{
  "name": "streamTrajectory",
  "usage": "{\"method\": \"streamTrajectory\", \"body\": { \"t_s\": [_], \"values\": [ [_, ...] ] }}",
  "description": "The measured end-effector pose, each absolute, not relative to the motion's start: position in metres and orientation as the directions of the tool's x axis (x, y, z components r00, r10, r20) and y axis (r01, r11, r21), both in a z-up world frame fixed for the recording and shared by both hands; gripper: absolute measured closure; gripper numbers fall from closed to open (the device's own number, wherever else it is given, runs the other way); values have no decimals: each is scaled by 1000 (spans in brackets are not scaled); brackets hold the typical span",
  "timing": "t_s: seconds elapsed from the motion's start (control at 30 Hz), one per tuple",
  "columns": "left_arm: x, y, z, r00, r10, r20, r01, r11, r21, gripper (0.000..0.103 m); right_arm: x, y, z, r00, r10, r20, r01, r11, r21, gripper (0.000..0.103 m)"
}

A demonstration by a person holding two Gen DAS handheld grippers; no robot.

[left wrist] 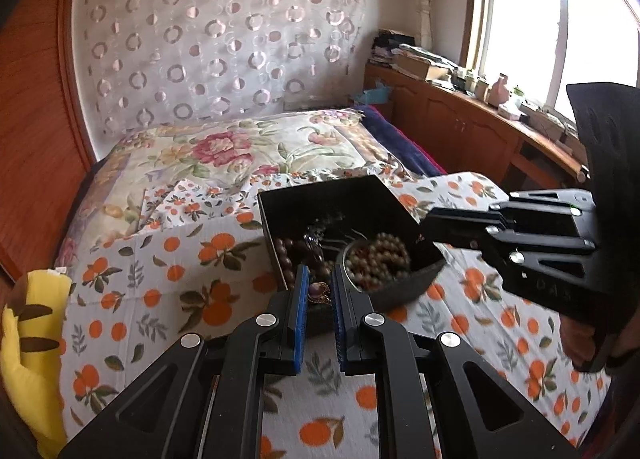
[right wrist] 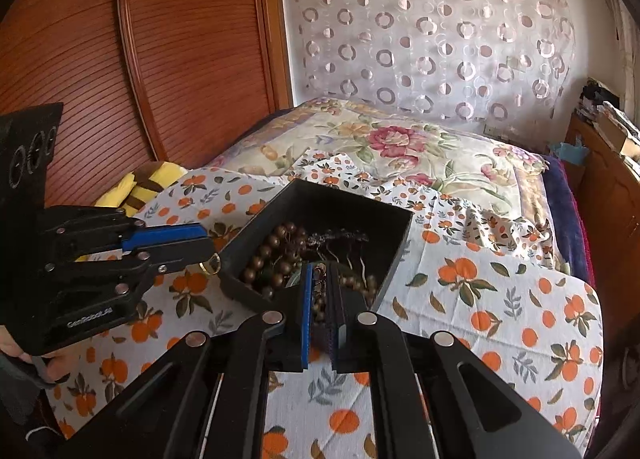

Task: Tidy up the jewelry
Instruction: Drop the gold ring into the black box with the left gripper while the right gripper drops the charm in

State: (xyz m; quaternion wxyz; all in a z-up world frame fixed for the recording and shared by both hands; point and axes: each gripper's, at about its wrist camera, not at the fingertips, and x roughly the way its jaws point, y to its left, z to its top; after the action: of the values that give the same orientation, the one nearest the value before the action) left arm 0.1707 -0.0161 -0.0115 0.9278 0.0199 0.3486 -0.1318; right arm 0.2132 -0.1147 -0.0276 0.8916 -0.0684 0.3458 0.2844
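Bedspread [left wrist: 168, 283] printed with oranges holds a black box [right wrist: 352, 201] of brown bead bracelets [right wrist: 272, 255]. Left gripper [left wrist: 320, 279] pinches a gold ring [right wrist: 210, 265] beside the box; right gripper [right wrist: 318, 293] clamps tan beads [left wrist: 378, 261] over it.

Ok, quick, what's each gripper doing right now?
Left gripper: shut on a small gold piece with a purple stone.
Right gripper: nearly closed, brown wooden beads in the gap; actual grip cannot be told.
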Motion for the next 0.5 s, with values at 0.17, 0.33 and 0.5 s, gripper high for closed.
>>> {"method": "streamTrajectory", "body": {
  "t_s": [0.17,0.33,0.5],
  "values": [
    [182,-19,-10,723,-229,-651,256,965,-56,93,222,-118,-29,598,451,-663,-537,839,86,89],
    [189,-24,-10,721,-224,-655,251,966,-53,93,221,-126,-28,608,449,-655,-526,846,91,88],
    [186,-27,-7,739,-219,-637,244,969,-50,76,209,-138,-26,633,441,-636,-504,858,94,87]
  ]
}}
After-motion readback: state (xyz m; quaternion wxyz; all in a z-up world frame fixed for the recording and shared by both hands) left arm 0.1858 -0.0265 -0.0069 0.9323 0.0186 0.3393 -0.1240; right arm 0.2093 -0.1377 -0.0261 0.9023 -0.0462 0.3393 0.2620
